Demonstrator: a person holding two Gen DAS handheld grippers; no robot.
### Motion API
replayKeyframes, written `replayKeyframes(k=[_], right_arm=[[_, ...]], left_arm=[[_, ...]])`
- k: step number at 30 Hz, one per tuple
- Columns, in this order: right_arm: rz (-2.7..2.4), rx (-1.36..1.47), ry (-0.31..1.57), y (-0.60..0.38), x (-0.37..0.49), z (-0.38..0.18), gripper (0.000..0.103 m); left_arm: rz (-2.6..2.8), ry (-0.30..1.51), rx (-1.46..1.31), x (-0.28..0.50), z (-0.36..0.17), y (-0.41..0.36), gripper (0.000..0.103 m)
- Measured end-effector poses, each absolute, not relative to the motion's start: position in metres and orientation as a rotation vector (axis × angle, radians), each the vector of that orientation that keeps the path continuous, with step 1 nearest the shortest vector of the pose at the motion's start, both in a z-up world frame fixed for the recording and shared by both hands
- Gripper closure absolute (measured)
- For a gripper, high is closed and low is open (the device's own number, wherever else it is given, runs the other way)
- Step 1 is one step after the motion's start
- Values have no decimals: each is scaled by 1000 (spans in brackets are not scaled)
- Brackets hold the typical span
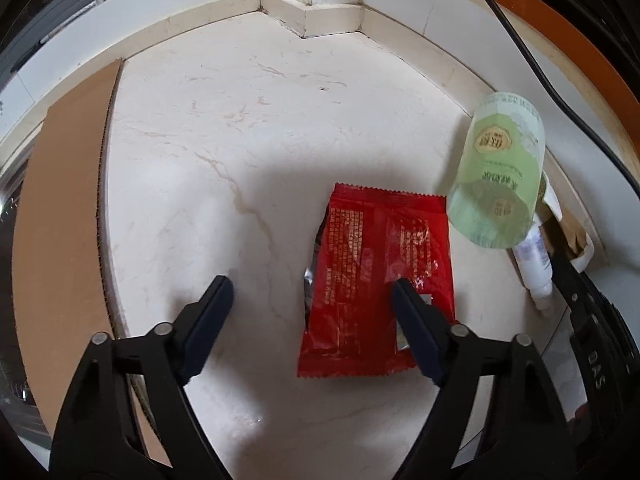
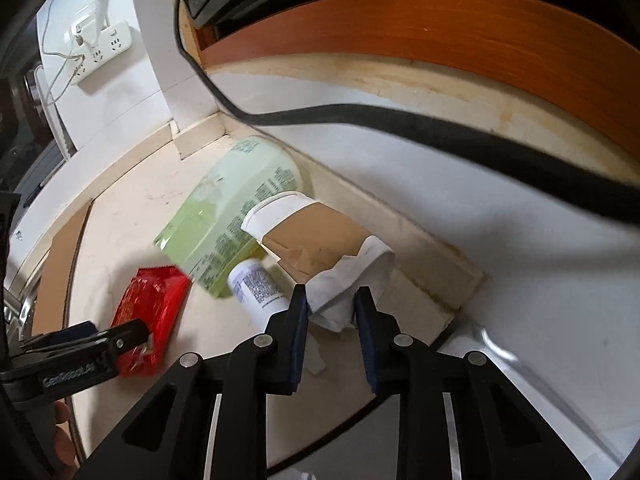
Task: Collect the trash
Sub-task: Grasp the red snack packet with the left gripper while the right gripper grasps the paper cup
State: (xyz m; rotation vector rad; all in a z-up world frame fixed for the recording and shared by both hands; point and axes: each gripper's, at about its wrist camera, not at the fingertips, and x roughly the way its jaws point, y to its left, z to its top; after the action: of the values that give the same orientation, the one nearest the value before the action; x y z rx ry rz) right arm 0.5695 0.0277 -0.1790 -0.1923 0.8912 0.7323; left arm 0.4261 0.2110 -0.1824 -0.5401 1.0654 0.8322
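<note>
We pinch the soft crumpled tissue (image 2: 348,280) in our right gripper (image 2: 331,298) beside the green bottle (image 2: 232,216); our left gripper (image 1: 310,286) (jaws wide) straddles the light, crinkly red wrapper (image 1: 372,276).

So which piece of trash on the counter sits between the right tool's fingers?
The crumpled white tissue at the paper roll's end; the red wrapper, green bottle and small white bottle lie left of the right tool.

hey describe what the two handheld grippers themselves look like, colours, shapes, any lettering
Both are matte black plastic linkages with silver round pivot pins and flat, dark navy finger pads. The left gripper shows triangular cut-outs in its arms; seen from the right wrist view, its side carries pale lettering, too blurred to read. The right gripper has the same build, with bright metal strips along its base.
</note>
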Motion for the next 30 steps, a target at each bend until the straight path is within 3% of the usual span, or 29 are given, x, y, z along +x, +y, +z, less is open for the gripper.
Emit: replayKeyframes(k=[7,11,30], right_arm=[[799,-252,872,31,519,-176,81],[804,-242,866,30,504,-175,81],[777,-204,857,-8,510,-148,81]], left_arm=[[764,1061,-612,420,-179,210,25],[751,1073,-644,421,-178,213,19],[799,1163,-544,466,-188,209,12]])
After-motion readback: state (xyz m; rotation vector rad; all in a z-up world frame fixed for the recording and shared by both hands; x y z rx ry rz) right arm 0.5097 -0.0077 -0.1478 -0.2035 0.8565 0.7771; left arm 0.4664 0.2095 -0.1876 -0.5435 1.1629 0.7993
